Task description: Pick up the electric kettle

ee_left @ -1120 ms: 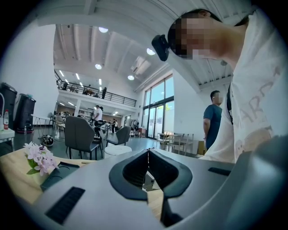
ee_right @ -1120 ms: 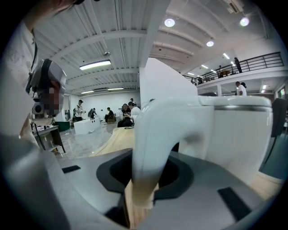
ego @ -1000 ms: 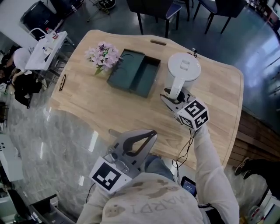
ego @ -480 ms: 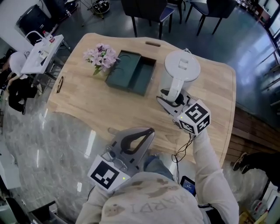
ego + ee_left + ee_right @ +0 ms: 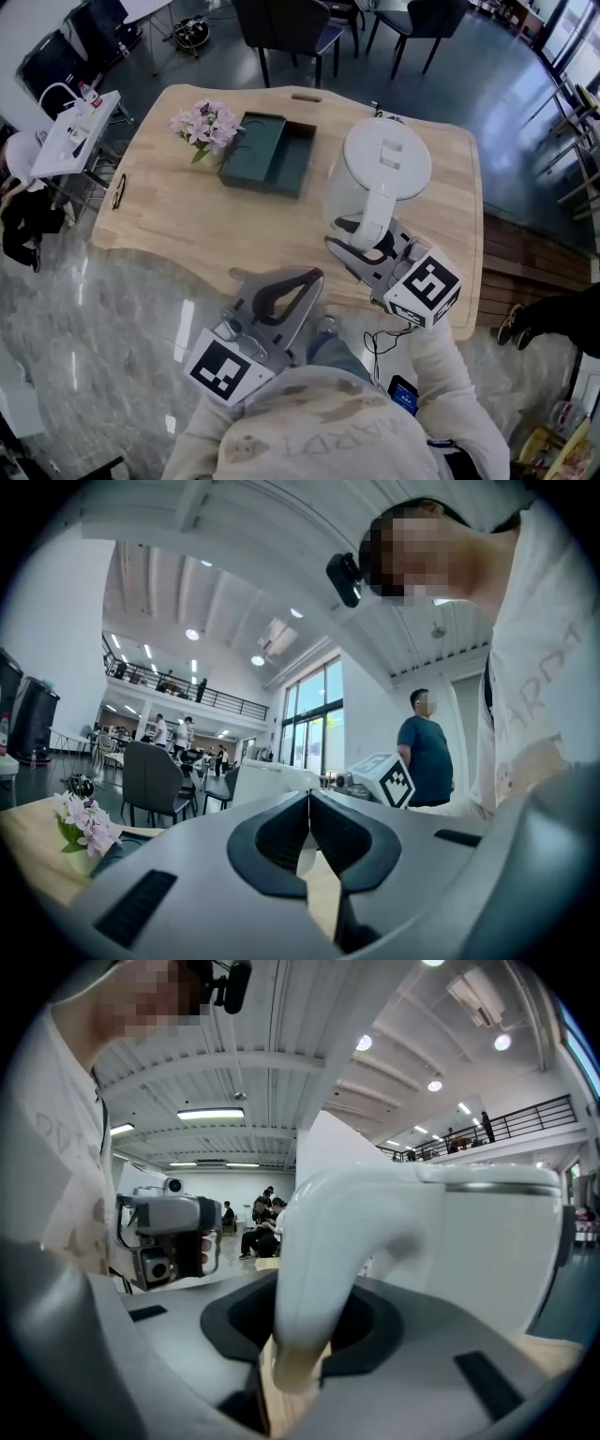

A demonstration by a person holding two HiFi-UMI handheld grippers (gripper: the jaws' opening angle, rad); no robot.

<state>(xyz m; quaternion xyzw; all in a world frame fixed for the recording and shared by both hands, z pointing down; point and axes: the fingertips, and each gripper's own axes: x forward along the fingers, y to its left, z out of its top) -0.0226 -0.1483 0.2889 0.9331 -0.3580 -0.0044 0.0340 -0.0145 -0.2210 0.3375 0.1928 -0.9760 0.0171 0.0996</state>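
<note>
The white electric kettle (image 5: 375, 178) hangs lifted above the wooden table (image 5: 178, 220), larger in the head view than the things on the tabletop. My right gripper (image 5: 361, 246) is shut on the kettle's curved white handle (image 5: 314, 1269), which fills the gap between the dark pads in the right gripper view. The kettle's body (image 5: 487, 1241) stands upright to the right of the handle. My left gripper (image 5: 281, 298) is held near my body off the table's near edge, jaws shut with nothing between them (image 5: 307, 841).
A dark green two-part tray (image 5: 267, 153) and a bunch of pink flowers (image 5: 204, 125) lie on the table's far left. A small dark object (image 5: 118, 189) rests at its left edge. Chairs (image 5: 281, 33) stand beyond the table. A person (image 5: 427, 752) stands in the background.
The right gripper has lifted the kettle off the table and drawn it toward me. The left gripper shifted slightly and stayed shut.
</note>
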